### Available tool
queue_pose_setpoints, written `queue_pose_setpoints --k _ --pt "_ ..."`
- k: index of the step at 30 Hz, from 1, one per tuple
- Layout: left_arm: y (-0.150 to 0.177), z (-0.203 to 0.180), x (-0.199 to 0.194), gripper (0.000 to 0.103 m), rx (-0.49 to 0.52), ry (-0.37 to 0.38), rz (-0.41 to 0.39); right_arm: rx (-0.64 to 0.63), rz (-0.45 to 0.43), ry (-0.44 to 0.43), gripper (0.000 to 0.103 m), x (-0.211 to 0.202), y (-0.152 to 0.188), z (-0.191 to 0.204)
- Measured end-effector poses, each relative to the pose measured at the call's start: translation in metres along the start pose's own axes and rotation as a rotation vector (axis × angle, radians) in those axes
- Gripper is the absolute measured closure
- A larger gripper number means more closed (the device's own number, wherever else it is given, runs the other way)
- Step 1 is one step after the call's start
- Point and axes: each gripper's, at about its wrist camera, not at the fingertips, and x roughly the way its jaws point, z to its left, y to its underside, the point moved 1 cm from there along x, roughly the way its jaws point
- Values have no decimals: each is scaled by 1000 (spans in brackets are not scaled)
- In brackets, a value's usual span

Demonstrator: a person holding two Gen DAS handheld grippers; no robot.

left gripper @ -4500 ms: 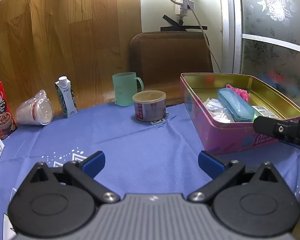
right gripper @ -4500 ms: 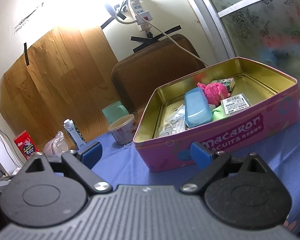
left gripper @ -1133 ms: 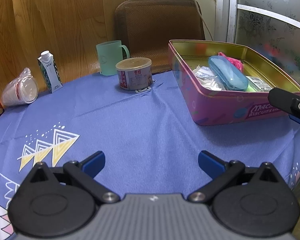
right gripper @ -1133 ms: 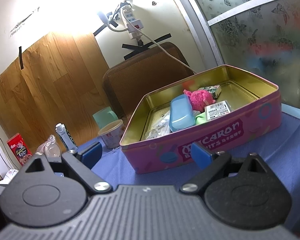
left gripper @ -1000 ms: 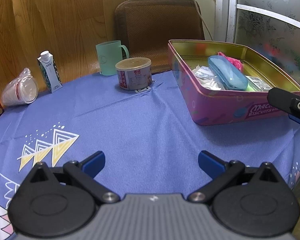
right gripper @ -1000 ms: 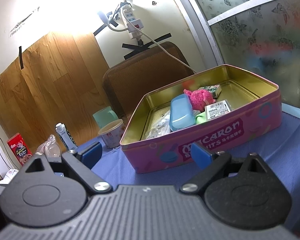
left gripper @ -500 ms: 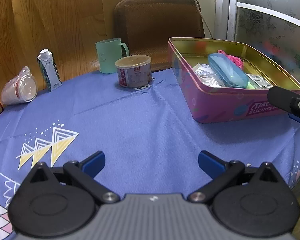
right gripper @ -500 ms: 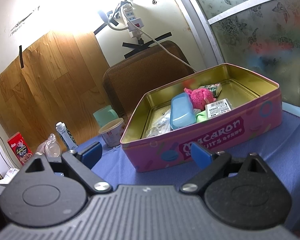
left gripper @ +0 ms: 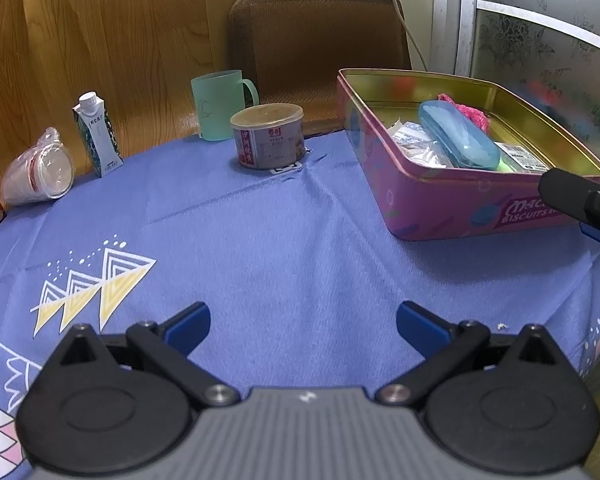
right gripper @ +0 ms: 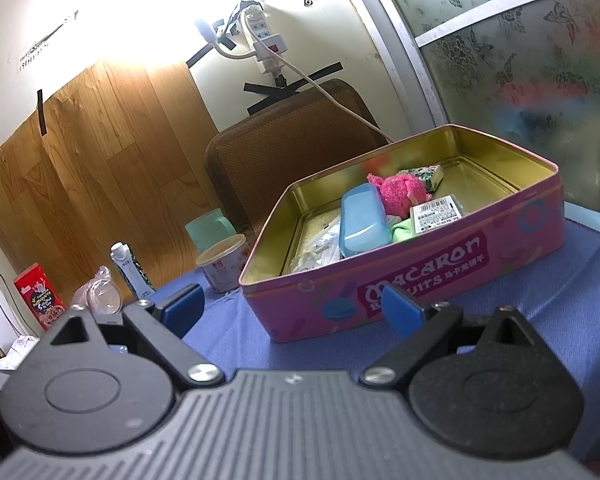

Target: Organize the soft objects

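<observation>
Resting in the open pink rectangular biscuit tin (right gripper: 420, 280) at the right edge of the blue patterned tablecloth (left gripper: 280, 248), the fuzzy pink soft toy (right gripper: 400, 194) lies beside a light blue plastic case (right gripper: 362, 220), with a green cloth (right gripper: 402, 230) and a barcoded packet (right gripper: 438, 210) just beside it. The right gripper (right gripper: 290, 306) hovers before the tin's near wall, fingers spread wide and empty, the toy well beyond them. The left gripper (left gripper: 302, 322) hangs over bare cloth, also spread and empty, with the tin ahead to its right. A lidded can (left gripper: 267, 136), pale green mug (left gripper: 220, 104) and small drink carton (left gripper: 96, 134) stand along the far edge.
</observation>
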Motion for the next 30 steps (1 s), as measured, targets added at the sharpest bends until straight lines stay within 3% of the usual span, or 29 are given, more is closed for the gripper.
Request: queue_pose_setpoints --k 30 --pt "4 1 10 0 5 -3 36 2 7 2 6 2 4 0"
